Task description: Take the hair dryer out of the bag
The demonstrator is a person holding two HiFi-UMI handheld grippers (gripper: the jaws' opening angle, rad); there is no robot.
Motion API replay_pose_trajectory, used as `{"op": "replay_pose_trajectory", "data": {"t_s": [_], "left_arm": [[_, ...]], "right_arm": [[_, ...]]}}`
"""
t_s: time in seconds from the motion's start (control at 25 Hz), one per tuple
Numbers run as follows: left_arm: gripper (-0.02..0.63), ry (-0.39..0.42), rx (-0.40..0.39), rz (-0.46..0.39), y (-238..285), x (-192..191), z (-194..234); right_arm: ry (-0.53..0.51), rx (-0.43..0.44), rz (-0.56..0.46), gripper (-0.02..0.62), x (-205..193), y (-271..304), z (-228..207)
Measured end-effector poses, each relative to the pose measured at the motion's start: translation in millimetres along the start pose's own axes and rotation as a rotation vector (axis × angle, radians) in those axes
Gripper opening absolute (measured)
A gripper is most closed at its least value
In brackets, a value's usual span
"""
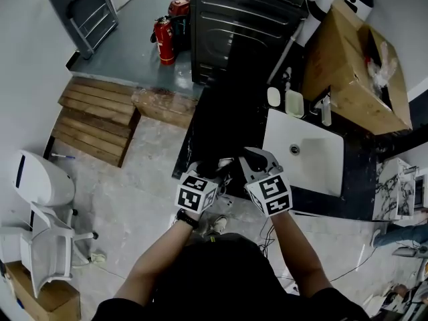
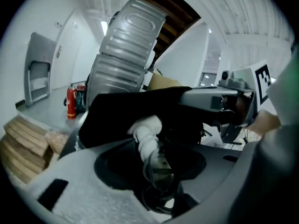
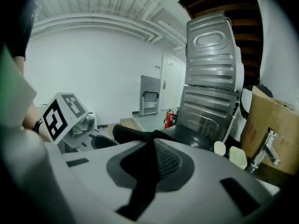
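Pinching bag (image 3: 135, 136) fabric tight in right gripper (image 3: 147, 171); holding left gripper (image 2: 156, 171) at the bag's mouth, jaws partly apart round the white hair dryer (image 2: 145, 136) poking out. Next, likely: closing, drawing it clear.

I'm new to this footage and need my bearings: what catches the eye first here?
At the edge of a black counter, the right gripper is shut on a black bag, with the left gripper open beside it. To their right lies a white sink. A red fire extinguisher stands on the floor beyond.
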State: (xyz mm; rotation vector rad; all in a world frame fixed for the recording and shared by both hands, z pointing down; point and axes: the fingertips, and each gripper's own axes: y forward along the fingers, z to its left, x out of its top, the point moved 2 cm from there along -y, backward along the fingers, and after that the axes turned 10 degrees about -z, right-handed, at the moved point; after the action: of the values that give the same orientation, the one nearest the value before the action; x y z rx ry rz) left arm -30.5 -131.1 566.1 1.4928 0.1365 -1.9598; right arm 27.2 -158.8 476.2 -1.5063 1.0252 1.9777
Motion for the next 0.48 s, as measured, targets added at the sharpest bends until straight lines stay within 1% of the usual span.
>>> {"op": "replay_pose_trajectory", "data": {"t_s": [0.04, 0.12, 0.16, 0.28, 0.36, 0.4, 0.48], "left_arm": [[0.228, -0.040, -0.017, 0.027, 4, -5, -2], [0.267, -0.084, -0.024, 0.065, 12, -12, -5], [0.275, -0.082, -0.014, 0.076, 16, -14, -6], [0.295, -0.027, 0.020, 0.103, 23, -12, -3], [0.287, -0.033, 0.039, 0.096, 23, -9, 0], [0.257, -0.046, 0.051, 0.086, 22, -8, 3], [0.238, -0.042, 0.077, 0.080, 20, -5, 8]], "right_arm": [[0.001, 0.004, -0.004, 0.026, -1, 0, 1], [-0.008, 0.018, -0.007, 0.026, -3, 2, 3], [-0.015, 0.027, -0.009, 0.026, -4, 2, 5], [-0.016, 0.039, -0.023, 0.026, -5, 1, 6], [-0.006, 0.041, -0.028, 0.026, -7, -1, 4], [-0.002, 0.042, -0.032, 0.026, -8, -2, 4], [0.002, 0.044, -0.045, 0.026, -9, -3, 2]]}}
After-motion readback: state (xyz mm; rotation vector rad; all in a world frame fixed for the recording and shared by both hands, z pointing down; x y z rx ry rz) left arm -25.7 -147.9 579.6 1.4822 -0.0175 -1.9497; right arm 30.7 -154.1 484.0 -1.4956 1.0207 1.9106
